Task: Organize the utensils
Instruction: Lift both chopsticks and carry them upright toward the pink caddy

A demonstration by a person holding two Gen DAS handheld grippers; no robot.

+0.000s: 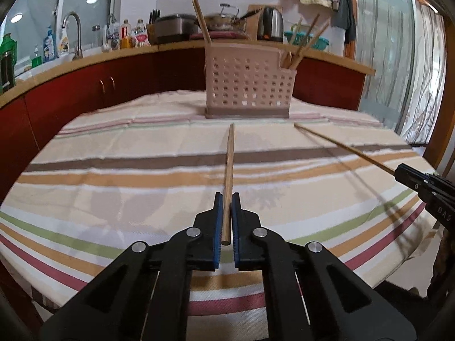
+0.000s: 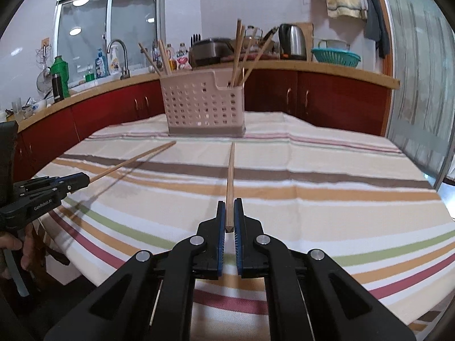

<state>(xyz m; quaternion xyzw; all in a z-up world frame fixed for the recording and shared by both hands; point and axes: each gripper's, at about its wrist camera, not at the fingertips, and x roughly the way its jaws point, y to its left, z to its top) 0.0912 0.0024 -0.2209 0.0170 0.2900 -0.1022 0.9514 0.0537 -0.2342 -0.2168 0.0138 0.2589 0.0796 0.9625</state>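
The left gripper (image 1: 227, 199) is clenched on a wooden chopstick (image 1: 229, 170), its blue pads pressed to the stick near the round butt end, which pokes back a little between the fingers. The stick runs straight ahead of it, its far tip in the air over the striped tablecloth (image 1: 113, 153) and aimed at the foot of the pink perforated utensil basket (image 1: 247, 85). Between that tip and the basket lies a bare strip of cloth.

To its right, the right gripper (image 2: 229, 203) grasps a second chopstick (image 2: 230, 176) the same way, pinched near the butt, tip forward toward the basket's base. From the left wrist view this second stick slants in from the right, and the two tips stand well apart, with open cloth between them.

The basket stands upright on the far part of the table, ahead of both grippers. Several chopsticks already lean in its lower right-hand compartment (image 2: 236, 85), and a few more rise from its far left side (image 2: 159, 56). Behind the basket the table's far edge meets a gap, then red cabinets (image 2: 327, 96) under a wooden counter. The cloth's near edge falls away just below each gripper; its right edge runs close to a glass door (image 2: 421, 85). A person's fingers (image 2: 27, 244) show under the left gripper's handle.
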